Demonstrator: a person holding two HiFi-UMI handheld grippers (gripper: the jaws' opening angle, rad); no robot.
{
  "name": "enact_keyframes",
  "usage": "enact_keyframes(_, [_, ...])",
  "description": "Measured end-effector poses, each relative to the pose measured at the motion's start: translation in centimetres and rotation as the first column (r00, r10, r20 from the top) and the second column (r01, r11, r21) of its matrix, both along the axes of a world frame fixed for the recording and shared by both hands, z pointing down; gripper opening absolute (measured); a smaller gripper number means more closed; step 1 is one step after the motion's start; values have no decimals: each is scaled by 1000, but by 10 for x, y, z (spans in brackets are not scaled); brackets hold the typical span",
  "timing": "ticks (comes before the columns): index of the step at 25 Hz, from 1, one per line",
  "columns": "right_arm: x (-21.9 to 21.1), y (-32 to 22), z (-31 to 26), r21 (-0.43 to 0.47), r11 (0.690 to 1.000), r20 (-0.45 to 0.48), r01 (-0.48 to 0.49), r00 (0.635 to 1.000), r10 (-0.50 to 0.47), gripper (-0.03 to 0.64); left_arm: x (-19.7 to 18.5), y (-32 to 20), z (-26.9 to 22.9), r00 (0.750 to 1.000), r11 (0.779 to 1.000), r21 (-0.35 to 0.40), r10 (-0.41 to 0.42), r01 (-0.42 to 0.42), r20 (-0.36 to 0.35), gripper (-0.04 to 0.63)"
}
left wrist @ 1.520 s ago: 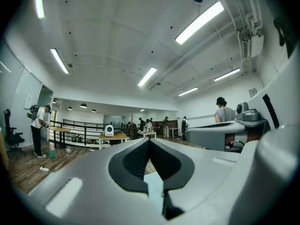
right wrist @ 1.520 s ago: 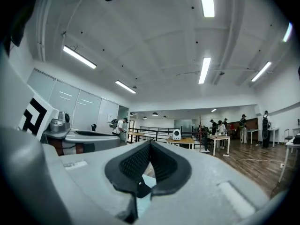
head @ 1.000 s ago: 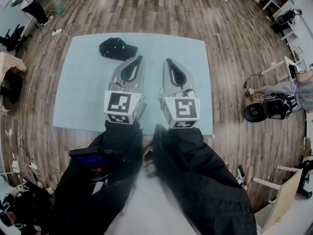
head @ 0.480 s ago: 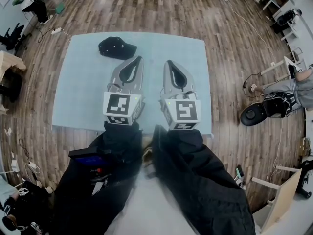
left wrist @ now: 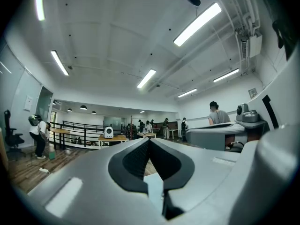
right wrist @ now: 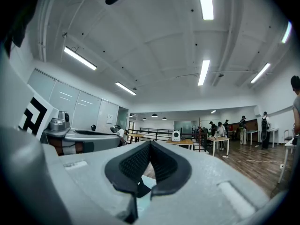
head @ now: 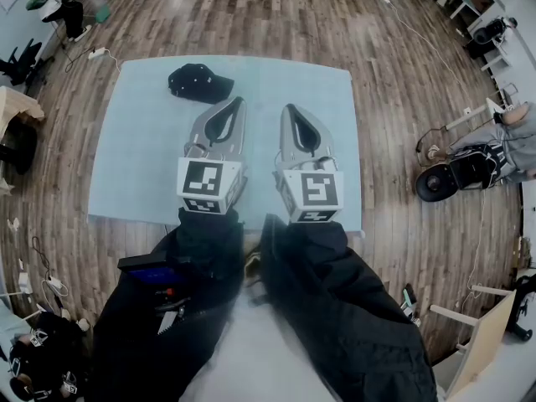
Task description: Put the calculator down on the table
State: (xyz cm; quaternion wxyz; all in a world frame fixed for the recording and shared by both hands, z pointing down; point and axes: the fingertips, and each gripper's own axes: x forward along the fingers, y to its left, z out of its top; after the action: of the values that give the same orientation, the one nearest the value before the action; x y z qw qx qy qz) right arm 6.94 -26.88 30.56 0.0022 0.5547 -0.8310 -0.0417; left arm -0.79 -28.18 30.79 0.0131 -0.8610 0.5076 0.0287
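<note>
Left gripper, right gripper: two, both pressed together, empty. One black cap on one table. One dark object at lap, partly hidden, unidentifiable.

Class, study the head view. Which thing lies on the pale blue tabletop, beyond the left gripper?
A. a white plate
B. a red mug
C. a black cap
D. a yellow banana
C: a black cap lies on the tabletop towards its far left corner, just beyond the tip of the left gripper.

Dark, flat calculator against black jacket
</note>
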Motion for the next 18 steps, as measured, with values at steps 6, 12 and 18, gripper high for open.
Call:
enact_keyframes(6, [2,-7,-1,-5,1000,0,-1,1000,1,2,3,-7,2,1000,1000,-13,2,-2,-5,-3])
enact_keyframes(12, [3,-7,2,-7,1000,-1,-3,1000,3,2,2,-8,4,1000,1000,-14,2,-2,-4,-3])
enact_keyframes(18, [5,-5,1,-9,1000,-5,-7,1000,7,2,4,-6,4,1000,1000,-16,3,-3,-3,-3])
